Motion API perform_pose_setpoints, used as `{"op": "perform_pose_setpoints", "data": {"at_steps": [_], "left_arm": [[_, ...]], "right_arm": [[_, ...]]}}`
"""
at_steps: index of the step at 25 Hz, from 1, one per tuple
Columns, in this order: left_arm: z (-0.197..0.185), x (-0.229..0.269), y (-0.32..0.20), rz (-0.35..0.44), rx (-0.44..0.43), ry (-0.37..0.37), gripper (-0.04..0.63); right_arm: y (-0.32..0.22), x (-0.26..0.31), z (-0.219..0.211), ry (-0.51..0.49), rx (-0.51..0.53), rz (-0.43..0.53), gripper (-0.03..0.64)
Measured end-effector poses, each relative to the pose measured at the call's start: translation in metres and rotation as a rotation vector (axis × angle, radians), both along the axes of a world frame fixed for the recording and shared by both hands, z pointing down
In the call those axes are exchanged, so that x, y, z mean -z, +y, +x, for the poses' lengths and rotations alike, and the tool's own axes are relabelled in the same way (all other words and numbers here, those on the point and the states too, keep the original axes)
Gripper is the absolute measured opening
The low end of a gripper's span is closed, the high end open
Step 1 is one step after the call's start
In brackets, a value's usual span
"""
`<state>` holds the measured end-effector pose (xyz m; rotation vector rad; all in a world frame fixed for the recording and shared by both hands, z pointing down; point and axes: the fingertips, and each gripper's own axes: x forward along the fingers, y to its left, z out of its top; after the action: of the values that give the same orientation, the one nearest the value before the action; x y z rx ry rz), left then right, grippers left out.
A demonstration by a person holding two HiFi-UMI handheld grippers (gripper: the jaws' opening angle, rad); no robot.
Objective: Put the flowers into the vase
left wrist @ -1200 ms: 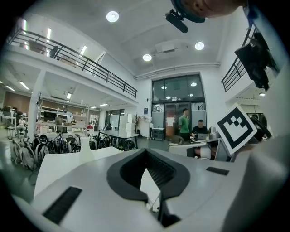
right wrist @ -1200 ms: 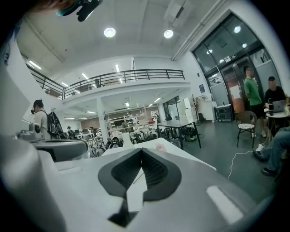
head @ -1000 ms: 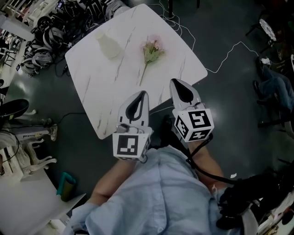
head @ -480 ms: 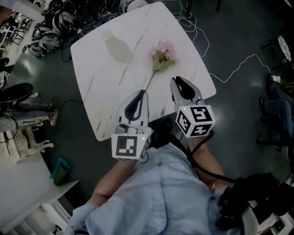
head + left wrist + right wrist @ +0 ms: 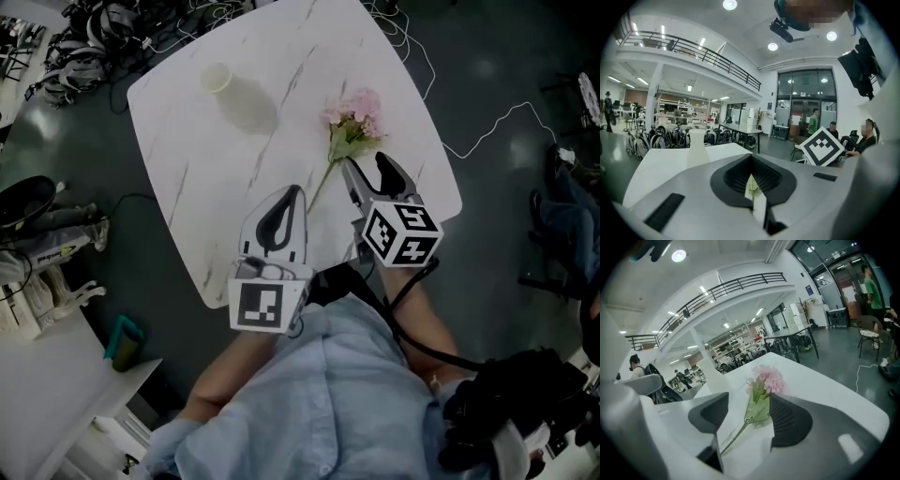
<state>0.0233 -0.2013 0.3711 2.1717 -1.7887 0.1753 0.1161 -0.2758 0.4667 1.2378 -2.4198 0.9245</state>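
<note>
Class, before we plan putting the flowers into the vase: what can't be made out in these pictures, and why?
Vase interior: the vase is small and dim in the head view; the left gripper view shows only its side.
Flower, left gripper view: the shut left gripper covers all but a green sliver.
Stem's lower end, right gripper view: it runs behind the open right gripper's jaw base.
Blossom count: the pink head is blurred.

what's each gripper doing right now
Left gripper: shut, holding nothing.
Right gripper: open, holding nothing, flowers lying just ahead of it.
</note>
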Motion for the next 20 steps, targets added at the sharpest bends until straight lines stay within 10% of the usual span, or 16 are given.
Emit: {"op": "perform_pose_setpoints", "data": {"at_steps": [13,20], "left_arm": [[-0.051,-0.057,-0.041,-0.132,0.009,0.096,0.005],[-0.055,-0.072,-0.040,-0.156,0.034,0.124,0.005]], "right_arm": [[-0.057,-0.088,-0.011,0.078,-0.160,-0.223,0.267],[-0.065,-0.092,-0.008,0.113,-0.136,-0.186,0.108]]}}
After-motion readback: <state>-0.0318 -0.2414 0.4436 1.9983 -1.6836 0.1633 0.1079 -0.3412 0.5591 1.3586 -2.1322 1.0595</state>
